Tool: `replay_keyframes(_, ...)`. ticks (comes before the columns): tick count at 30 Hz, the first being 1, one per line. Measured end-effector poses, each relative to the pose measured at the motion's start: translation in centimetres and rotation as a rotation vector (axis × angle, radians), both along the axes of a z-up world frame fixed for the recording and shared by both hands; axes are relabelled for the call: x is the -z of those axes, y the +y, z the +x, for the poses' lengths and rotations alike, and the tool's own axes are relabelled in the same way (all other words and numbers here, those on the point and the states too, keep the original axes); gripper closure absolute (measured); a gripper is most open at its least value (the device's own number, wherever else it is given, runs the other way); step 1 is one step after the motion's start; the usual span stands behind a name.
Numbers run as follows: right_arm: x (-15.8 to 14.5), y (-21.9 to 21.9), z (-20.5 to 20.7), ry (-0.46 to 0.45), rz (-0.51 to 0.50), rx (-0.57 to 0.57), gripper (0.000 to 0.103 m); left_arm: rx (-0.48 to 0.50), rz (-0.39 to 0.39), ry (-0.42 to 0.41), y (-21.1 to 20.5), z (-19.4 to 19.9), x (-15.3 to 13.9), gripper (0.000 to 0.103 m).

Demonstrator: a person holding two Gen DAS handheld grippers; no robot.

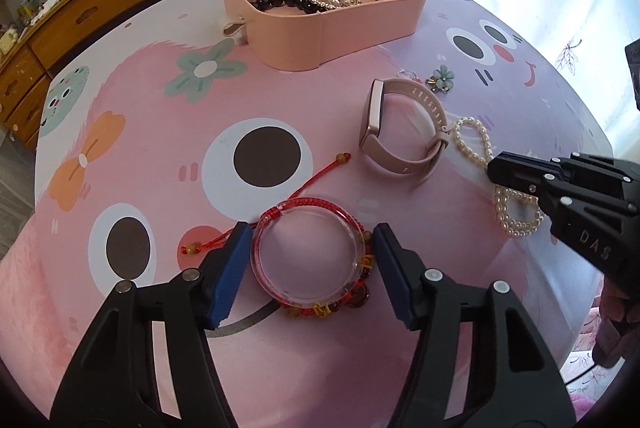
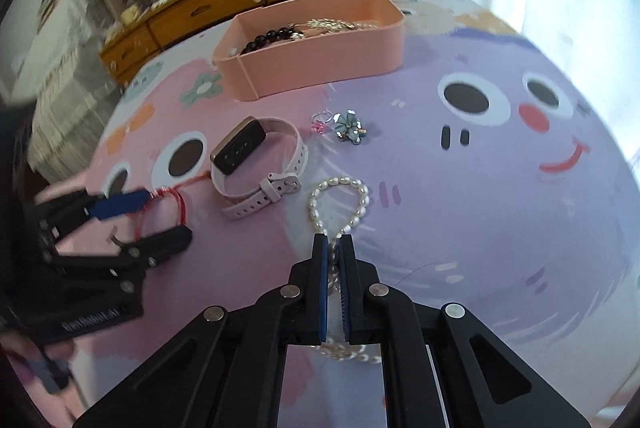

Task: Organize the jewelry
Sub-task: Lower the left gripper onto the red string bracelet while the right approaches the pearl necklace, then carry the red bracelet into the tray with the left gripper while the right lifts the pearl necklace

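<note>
My left gripper [image 1: 310,256] is open, its blue pads on either side of a clear bangle wound with a red beaded cord bracelet [image 1: 308,224] lying on the table. My right gripper [image 2: 333,248] is shut on a white pearl bracelet [image 2: 340,202], which lies twisted on the cloth; it also shows in the left wrist view [image 1: 478,142]. A pink watch [image 1: 400,132] lies between them, also in the right wrist view [image 2: 260,164]. The pink box [image 1: 320,16] at the back holds black beads, a silver chain and pearls.
A blue flower brooch [image 2: 350,127] and a small pink-stone ring [image 2: 320,122] lie near the box [image 2: 312,64]. The table wears a pink and purple cartoon cloth [image 2: 480,228]. A wooden drawer cabinet [image 1: 80,16] stands behind, a curtained window to the right.
</note>
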State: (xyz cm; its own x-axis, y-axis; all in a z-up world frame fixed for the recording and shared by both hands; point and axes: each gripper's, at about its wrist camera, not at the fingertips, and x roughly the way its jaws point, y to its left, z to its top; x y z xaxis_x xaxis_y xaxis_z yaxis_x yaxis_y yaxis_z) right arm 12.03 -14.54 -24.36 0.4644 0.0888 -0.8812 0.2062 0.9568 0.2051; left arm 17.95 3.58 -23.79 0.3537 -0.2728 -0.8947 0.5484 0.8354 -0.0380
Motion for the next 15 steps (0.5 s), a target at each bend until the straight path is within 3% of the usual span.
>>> replay_keyframes(4,0.0,-0.7,-0.2,-0.003,0.09,0.05,0.099,-0.013,0.003,0.005,-0.1,0.1,0.0,0.044)
replay_keyframes(15,-3.6,-1.5,-0.9,-0.091,0.177,0.073,0.099,-0.042,-0.034,0.02,0.3,0.3,-0.9,0.044)
